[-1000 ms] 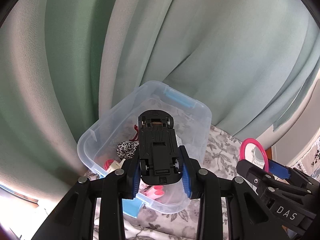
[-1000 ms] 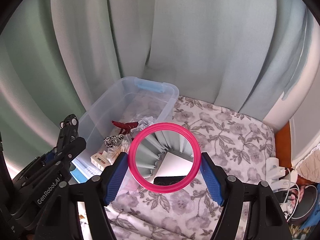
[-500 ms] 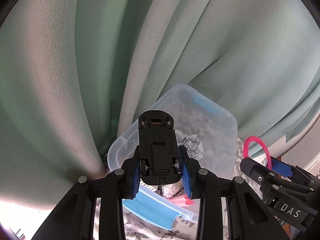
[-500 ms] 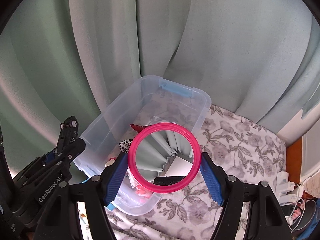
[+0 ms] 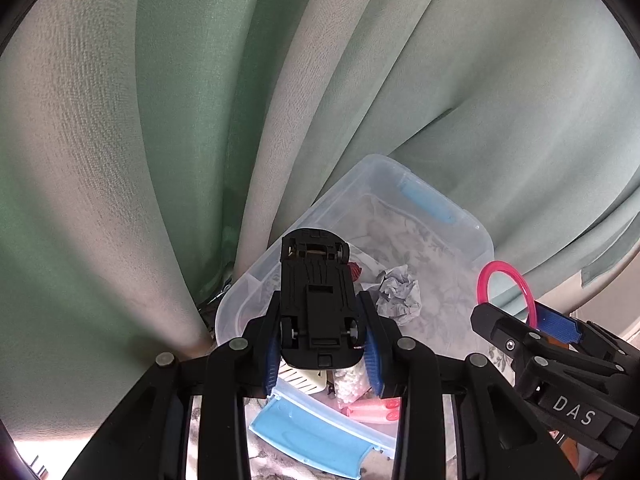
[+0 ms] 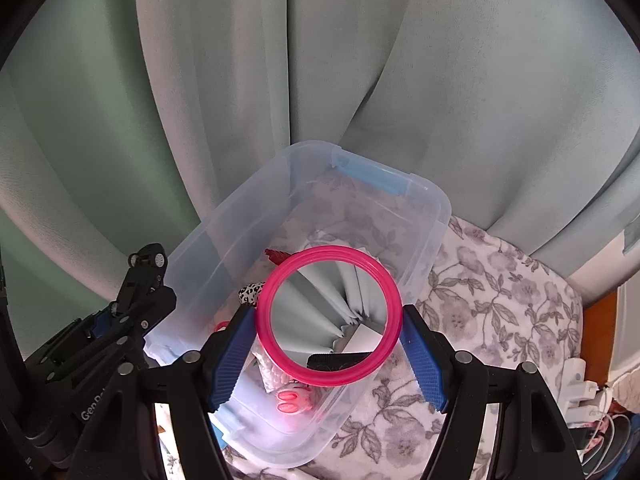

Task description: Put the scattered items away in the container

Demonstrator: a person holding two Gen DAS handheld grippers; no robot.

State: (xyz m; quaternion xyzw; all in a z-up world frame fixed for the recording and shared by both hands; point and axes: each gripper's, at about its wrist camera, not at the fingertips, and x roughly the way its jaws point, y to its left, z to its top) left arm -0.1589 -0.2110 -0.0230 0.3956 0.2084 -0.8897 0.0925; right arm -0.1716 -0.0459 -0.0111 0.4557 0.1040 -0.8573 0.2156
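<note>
A clear plastic bin (image 6: 436, 216) with blue handles stands on a floral cloth against the curtain; it also shows in the left wrist view (image 5: 472, 240). My left gripper (image 5: 322, 344) is shut on a black toy car (image 5: 316, 292), underside up, held over the bin's near left corner. My right gripper (image 6: 328, 344) is shut on a round mirror with a pink rim (image 6: 329, 316), held above the bin's near right side. The mirror also shows in the left wrist view (image 5: 506, 292), and the car in the right wrist view (image 6: 144, 272).
The bin holds crumpled paper (image 5: 400, 292), a red item (image 6: 276, 256), a spotted item (image 6: 250, 292), a white box (image 5: 304, 378) and pink pieces (image 6: 292, 396). A green curtain (image 6: 320, 80) hangs right behind. The floral cloth (image 6: 500, 312) extends right. Cables and a charger (image 6: 580, 384) lie far right.
Both grippers have moved closer to the bin and over it, each keeping its item. The bin looms larger and nearer under both cameras.
</note>
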